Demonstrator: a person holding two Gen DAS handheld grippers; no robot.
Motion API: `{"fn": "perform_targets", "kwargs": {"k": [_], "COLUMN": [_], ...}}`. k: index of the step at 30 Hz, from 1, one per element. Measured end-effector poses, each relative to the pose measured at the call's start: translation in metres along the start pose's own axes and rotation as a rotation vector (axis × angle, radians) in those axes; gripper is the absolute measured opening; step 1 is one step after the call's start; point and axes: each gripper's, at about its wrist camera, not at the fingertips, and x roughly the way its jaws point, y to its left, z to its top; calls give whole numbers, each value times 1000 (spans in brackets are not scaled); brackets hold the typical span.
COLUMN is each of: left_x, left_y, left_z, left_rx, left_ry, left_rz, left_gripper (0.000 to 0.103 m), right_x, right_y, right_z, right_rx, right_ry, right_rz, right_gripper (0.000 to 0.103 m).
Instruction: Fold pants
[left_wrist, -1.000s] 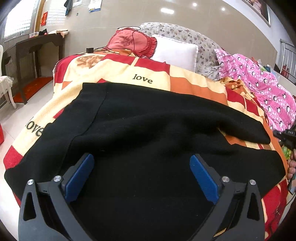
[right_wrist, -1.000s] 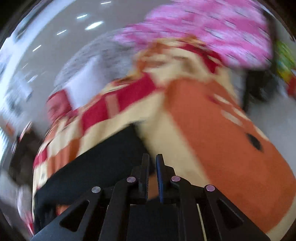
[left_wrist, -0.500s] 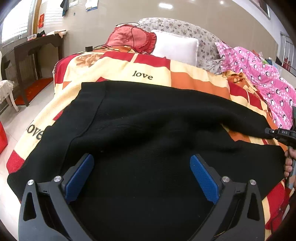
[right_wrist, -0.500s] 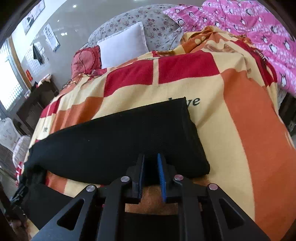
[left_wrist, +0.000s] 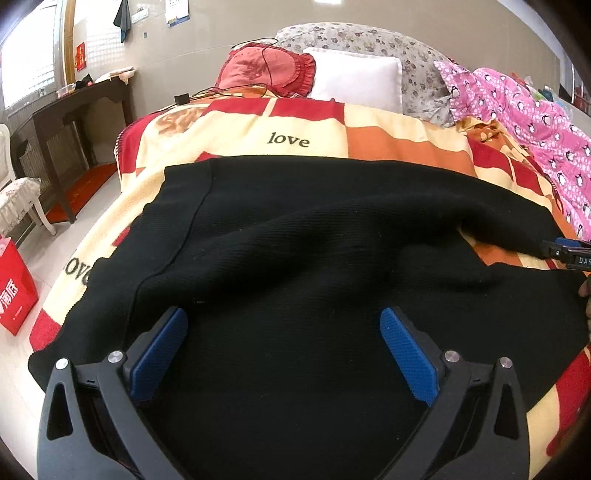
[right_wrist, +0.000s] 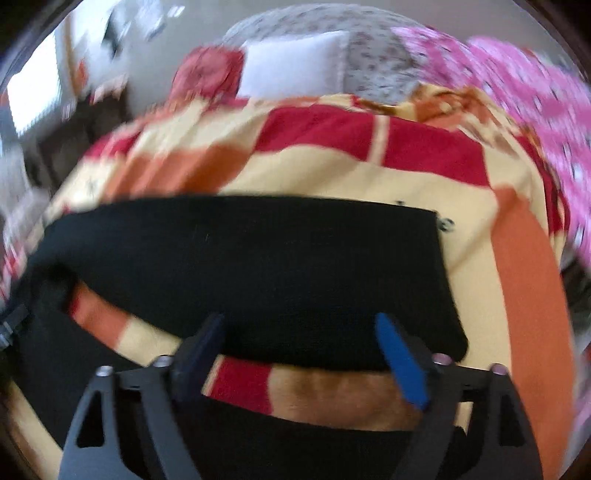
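Note:
Black knit pants (left_wrist: 295, 258) lie spread across a red, orange and cream checked blanket (left_wrist: 303, 125) on a bed. My left gripper (left_wrist: 282, 350) hovers open over the waist end, nothing between its blue pads. In the right wrist view, which is blurred, my right gripper (right_wrist: 303, 350) has its jaws opening wide over the near edge of one black pant leg (right_wrist: 258, 266); the pads do not press on the cloth. The second leg (right_wrist: 295, 443) runs under the gripper's body. The right gripper's tip (left_wrist: 569, 253) shows at the right edge of the left wrist view.
Pillows (left_wrist: 354, 81) and a pink penguin-print cover (left_wrist: 535, 122) lie at the bed's head and right side. A dark desk (left_wrist: 74, 103), a white chair (left_wrist: 18, 199) and a red bag (left_wrist: 14, 291) stand on the floor at the left.
The right gripper went from shut to wide open and rolled level, moving in over the leg's end. The left gripper stayed open and barely moved.

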Motion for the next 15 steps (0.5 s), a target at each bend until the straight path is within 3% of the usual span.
{"fn": "perform_targets", "kwargs": {"k": [2, 15], "left_x": [0, 0], "left_y": [0, -2], "left_z": [0, -1], "left_rx": [-1, 2], "left_ry": [0, -1], "left_rz": [0, 6], "left_gripper": [103, 103], "right_x": [4, 4], "right_y": [-6, -5], "right_z": [0, -1], "right_rx": [36, 28], "right_ry": [25, 21], "right_rz": [-5, -16], "right_gripper": [102, 102]}}
